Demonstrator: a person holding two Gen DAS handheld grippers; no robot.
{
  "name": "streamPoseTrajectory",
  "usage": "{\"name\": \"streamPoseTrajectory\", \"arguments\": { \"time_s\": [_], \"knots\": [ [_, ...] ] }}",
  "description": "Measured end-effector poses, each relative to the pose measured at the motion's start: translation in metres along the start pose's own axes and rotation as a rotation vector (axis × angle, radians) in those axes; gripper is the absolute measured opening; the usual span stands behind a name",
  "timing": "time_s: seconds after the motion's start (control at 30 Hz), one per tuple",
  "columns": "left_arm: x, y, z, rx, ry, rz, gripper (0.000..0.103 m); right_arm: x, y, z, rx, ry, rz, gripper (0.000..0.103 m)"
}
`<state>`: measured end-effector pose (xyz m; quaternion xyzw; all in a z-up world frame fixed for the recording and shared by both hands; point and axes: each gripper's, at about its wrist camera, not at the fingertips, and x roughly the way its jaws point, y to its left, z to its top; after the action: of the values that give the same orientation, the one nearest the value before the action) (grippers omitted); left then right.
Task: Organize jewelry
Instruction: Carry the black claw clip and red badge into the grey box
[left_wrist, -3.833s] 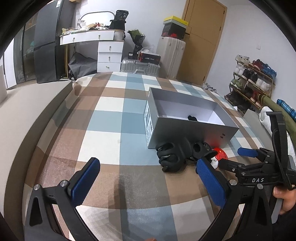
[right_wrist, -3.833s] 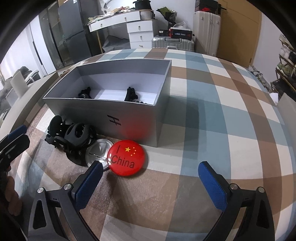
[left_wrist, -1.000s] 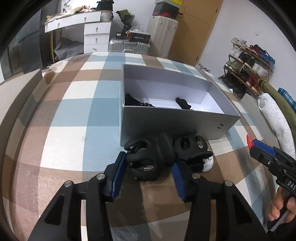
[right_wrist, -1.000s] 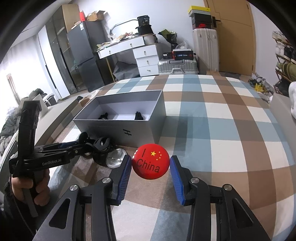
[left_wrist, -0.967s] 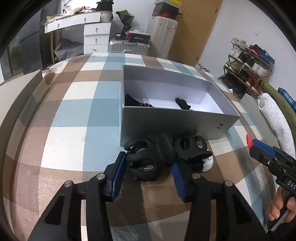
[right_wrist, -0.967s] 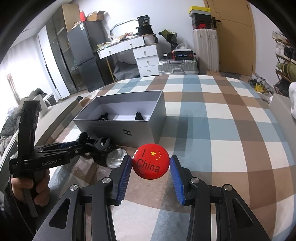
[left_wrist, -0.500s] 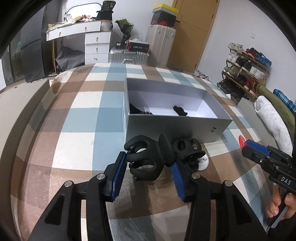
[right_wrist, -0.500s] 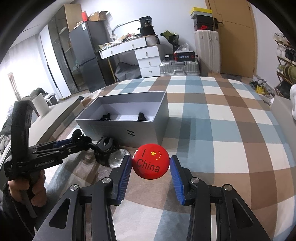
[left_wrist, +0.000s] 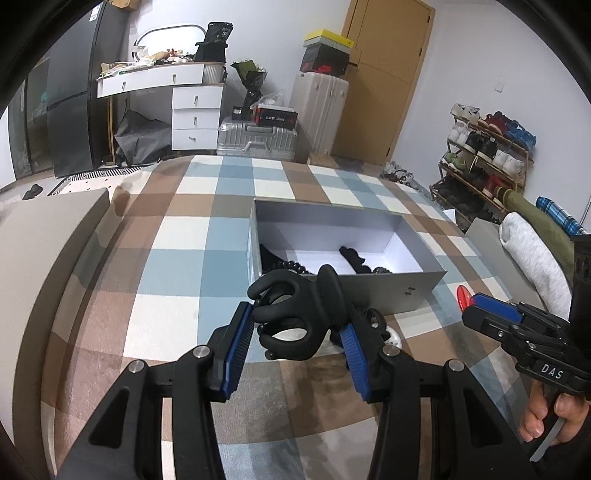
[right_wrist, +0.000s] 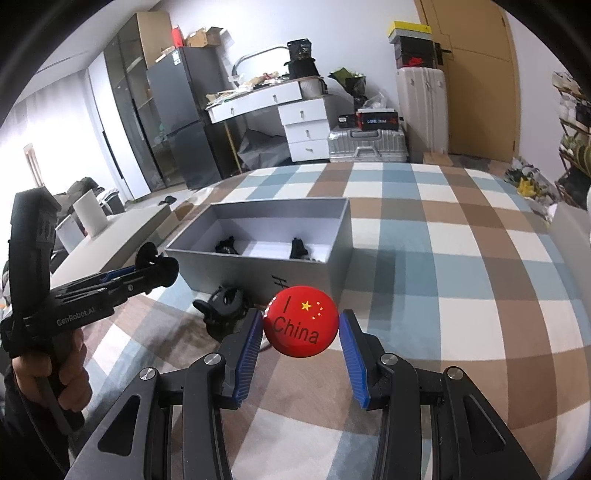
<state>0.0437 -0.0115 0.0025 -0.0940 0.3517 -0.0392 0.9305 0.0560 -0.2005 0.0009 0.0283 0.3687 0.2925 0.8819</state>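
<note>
Ribbed blue pads (left_wrist: 239, 346) of left hand-held gripper (left_wrist: 298, 338) pinch matte, looped claw clip (left_wrist: 295, 314).

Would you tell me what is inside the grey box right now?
Inside the grey box: a black hair clip and dark beads on its white floor. The near wall hides the front strip.

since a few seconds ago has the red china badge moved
Yes. The red badge is lifted off the checked cloth beside the grey box, now clamped in the right hand-held gripper.
</note>
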Motion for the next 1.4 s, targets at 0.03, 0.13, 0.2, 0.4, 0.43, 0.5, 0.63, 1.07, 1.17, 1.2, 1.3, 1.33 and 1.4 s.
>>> {"name": "streamPoseTrajectory", "arguments": {
  "time_s": [0.03,0.13,0.2,0.4,0.43,0.5,0.63,1.07,1.17,1.2,1.3,1.33,1.4],
  "knots": [
    [-0.001,-0.001,0.001,0.005,-0.005,0.001,0.041,-0.001,0.000,0.001,-0.001,-0.003,-0.001,0.041],
    [-0.004,-0.004,0.004,0.019,-0.026,0.009,0.041,-0.002,0.000,0.005,-0.002,-0.017,-0.005,0.042],
    [-0.005,-0.004,0.006,0.022,-0.039,0.008,0.041,-0.004,0.001,0.009,-0.004,-0.025,-0.007,0.041],
    [-0.001,-0.009,0.013,0.033,-0.060,0.003,0.041,-0.004,0.008,0.025,-0.027,-0.053,-0.004,0.042],
    [0.000,-0.010,0.014,0.035,-0.065,0.003,0.041,-0.003,0.009,0.027,-0.029,-0.056,-0.001,0.042],
    [0.000,-0.012,0.016,0.040,-0.071,0.005,0.041,-0.002,0.011,0.032,-0.032,-0.066,0.003,0.041],
    [0.002,-0.015,0.022,0.054,-0.092,0.020,0.041,0.007,0.012,0.039,-0.027,-0.066,0.018,0.042],
    [0.021,-0.020,0.033,0.085,-0.090,0.049,0.041,0.027,0.006,0.052,0.025,-0.073,0.028,0.042],
    [0.026,-0.022,0.033,0.081,-0.084,0.054,0.041,0.035,0.003,0.052,0.034,-0.064,0.026,0.042],
    [0.027,-0.022,0.033,0.082,-0.084,0.059,0.041,0.036,0.003,0.052,0.038,-0.061,0.026,0.042],
    [0.030,-0.022,0.031,0.081,-0.081,0.064,0.041,0.042,0.002,0.050,0.040,-0.050,0.025,0.041],
    [0.031,-0.021,0.031,0.077,-0.082,0.066,0.041,0.044,0.002,0.050,0.042,-0.047,0.027,0.042],
    [0.033,-0.020,0.030,0.069,-0.077,0.067,0.041,0.045,0.002,0.050,0.045,-0.042,0.028,0.042]
  ]
}}
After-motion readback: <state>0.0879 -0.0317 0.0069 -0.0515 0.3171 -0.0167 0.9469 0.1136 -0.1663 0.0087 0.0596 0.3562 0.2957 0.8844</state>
